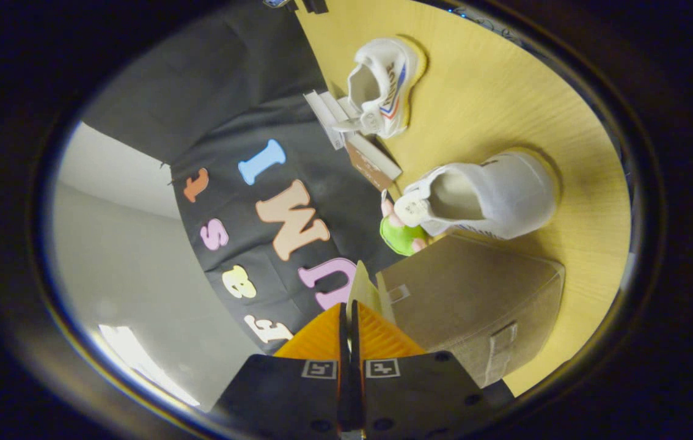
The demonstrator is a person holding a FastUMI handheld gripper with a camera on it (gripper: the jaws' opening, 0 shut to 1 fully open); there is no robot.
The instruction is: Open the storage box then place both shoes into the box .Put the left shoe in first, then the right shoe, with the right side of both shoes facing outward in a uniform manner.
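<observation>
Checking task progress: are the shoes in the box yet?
Out. Both white shoes sit on the table beyond the storage box; gripper fingers pinch its flap.

Your desk [505,91] shows a pale wood-grain top with a smooth, matt finish. The storage box [475,299] looks like coarse woven cloth, dull and slightly rough, with stitched fabric tabs. Your nearer shoe [493,195] has a soft knit-looking upper, matt all over; the farther shoe [383,85] looks like smooth synthetic with a faint sheen. Your gripper [349,324] has ribbed, matt fingers [322,336] pressed together on a thin flap [362,287] that reads as stiff cloth or card.
</observation>
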